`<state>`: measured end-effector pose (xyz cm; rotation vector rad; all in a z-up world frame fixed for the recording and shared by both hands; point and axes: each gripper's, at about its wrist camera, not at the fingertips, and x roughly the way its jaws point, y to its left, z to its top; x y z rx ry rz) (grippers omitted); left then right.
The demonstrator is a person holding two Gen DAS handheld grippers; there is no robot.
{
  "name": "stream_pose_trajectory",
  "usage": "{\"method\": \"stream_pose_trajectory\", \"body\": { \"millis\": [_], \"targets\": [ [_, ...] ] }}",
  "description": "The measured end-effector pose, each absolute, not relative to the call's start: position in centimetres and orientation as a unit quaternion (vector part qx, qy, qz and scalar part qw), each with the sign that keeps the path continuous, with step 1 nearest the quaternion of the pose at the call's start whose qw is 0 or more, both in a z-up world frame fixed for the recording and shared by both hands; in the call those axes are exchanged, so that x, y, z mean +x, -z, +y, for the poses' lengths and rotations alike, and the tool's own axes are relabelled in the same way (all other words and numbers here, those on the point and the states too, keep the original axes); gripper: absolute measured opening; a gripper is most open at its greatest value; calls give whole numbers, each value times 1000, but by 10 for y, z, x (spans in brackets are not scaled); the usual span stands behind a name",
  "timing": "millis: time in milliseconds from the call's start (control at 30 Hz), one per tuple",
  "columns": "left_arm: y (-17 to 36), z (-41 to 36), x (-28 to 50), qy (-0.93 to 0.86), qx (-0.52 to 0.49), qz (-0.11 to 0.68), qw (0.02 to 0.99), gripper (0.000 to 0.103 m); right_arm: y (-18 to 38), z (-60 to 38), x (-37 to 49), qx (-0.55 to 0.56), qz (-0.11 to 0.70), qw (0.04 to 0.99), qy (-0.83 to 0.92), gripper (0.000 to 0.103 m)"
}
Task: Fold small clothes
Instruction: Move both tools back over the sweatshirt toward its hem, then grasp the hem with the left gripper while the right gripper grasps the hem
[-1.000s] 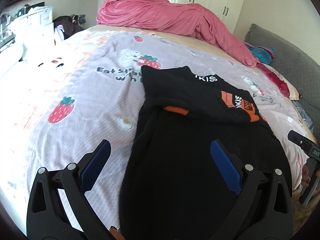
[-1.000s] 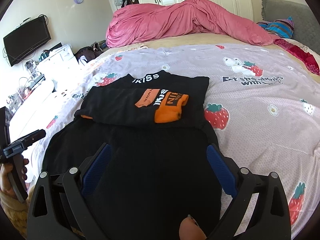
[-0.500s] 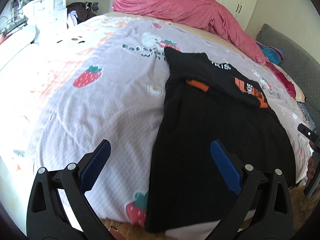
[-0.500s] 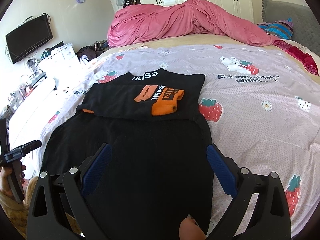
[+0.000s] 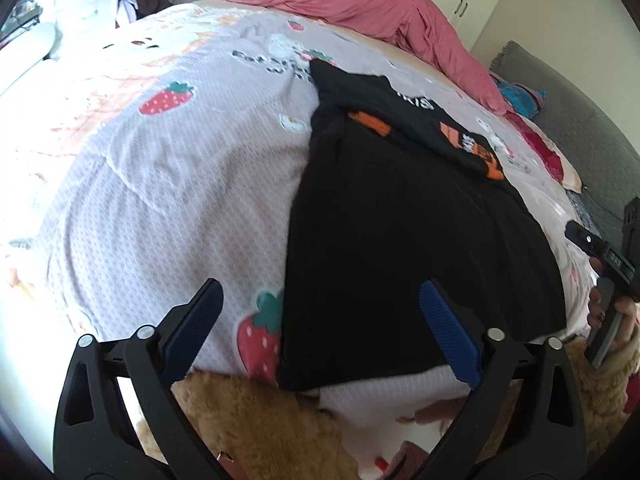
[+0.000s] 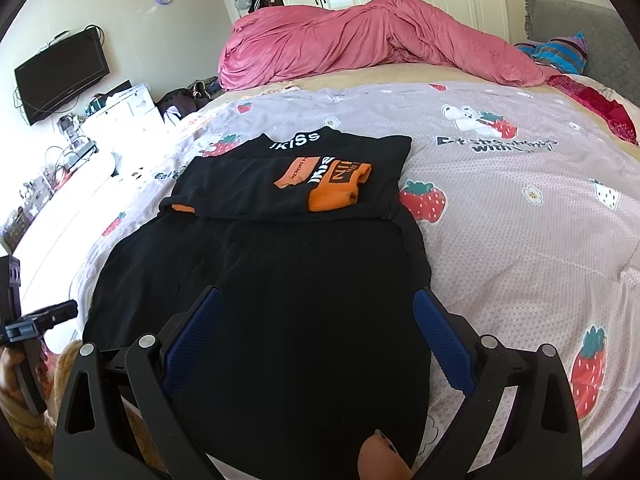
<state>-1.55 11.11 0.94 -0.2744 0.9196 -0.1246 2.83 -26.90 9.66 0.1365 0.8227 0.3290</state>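
A black garment [image 6: 264, 300] lies flat on the bed [image 6: 520, 220], its top folded down at 12 o'clock so orange patches and white lettering show, the words too small to read in full. The right gripper [image 6: 316, 344] hovers over its near hem with jaws spread wide and empty, the hem cut off behind it. The left gripper [image 5: 320, 332] is likewise agape at the garment's 8 o'clock corner.

Black tool [image 5: 320, 312] frames, blue ribbed pads [image 6: 442, 338], silver screws
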Motion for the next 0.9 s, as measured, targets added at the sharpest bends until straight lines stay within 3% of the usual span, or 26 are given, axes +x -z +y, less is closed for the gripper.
{"method": "stream_pose_trajectory", "body": {
  "millis": [167, 300, 767, 900],
  "targets": [
    [5, 105, -22, 93, -148, 466, 867, 69, -93, -273, 20, 78, 400, 899, -159, 95],
    [13, 106, -25, 97, -161, 479, 857, 68, -92, -279, 14, 87, 399, 899, -157, 95],
    [26, 108, -18, 107, -174, 486, 849, 43, -71, -298, -21, 111, 456, 870, -148, 95],
    [27, 111, -17, 110, -177, 485, 849, 41, -62, -295, -32, 105, 487, 854, -147, 95]
  ]
}}
